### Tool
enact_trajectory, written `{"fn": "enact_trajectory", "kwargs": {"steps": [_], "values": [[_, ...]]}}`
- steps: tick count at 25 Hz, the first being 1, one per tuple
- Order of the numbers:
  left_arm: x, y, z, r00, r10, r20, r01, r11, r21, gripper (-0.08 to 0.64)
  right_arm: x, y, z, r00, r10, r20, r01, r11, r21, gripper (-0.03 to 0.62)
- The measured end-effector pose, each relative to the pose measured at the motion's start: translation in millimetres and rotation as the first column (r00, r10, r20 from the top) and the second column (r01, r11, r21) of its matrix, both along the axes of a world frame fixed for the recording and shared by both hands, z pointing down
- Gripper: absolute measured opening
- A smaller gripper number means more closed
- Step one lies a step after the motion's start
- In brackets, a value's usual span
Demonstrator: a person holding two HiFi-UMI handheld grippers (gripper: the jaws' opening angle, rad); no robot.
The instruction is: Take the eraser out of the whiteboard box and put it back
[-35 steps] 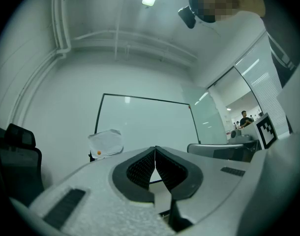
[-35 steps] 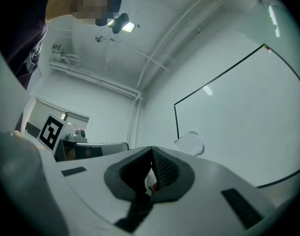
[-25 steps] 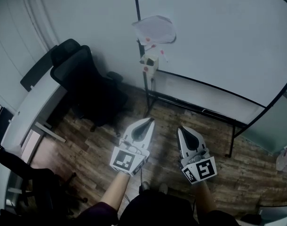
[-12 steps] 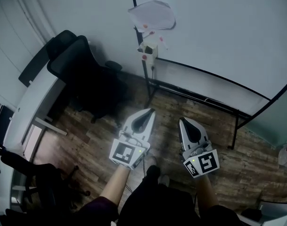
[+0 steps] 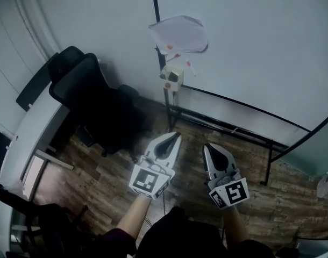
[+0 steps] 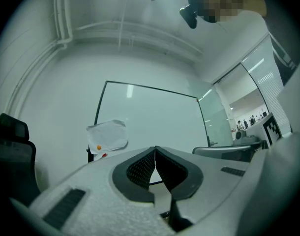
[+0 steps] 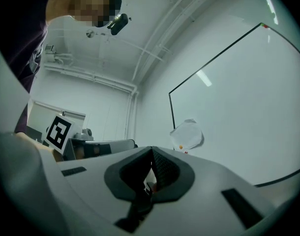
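The whiteboard box [image 5: 172,75] hangs at the lower left corner of the whiteboard [image 5: 261,47], just under a paper sheet [image 5: 180,34]. It is too small and dim to show the eraser, only a dark patch, so the eraser's long axis and heading cannot be told. The left gripper [image 5: 176,136] and right gripper [image 5: 207,147] are both clenched on nothing, well apart from the box.

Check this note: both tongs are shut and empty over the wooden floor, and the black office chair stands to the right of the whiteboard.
One detail is wrong. The black office chair stands to the left of the whiteboard, as the head view shows. The rest holds: the left tongs and the right tongs are shut and empty over the wooden floor.
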State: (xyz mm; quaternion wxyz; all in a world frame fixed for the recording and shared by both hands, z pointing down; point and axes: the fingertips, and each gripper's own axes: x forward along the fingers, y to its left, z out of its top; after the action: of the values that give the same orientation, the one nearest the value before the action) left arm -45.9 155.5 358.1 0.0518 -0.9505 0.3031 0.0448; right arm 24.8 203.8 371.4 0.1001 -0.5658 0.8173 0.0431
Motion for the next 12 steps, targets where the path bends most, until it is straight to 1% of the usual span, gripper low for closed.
{"fn": "enact_trajectory", "kwargs": {"steps": [4,7,12], "values": [[-10,-35,-3,1.0,0.023,-0.011,-0.023,1.0,0.009,0.005,-12,-35,-8,1.0,0.005,0.006,-0.005,1.0,0.014,0.003],[-20,-57,-5,1.0,0.017,-0.021,-0.017,1.0,-0.005,0.005,-18,-55,-12,1.0,0.016,-0.003,-0.015,1.0,0.019,0.003],[-24,-82,-4,0.999,0.036,-0.036,-0.036,0.999,0.001,0.005,-23,-80,-10,0.999,0.032,-0.011,-0.032,0.999,0.003,0.003]]}}
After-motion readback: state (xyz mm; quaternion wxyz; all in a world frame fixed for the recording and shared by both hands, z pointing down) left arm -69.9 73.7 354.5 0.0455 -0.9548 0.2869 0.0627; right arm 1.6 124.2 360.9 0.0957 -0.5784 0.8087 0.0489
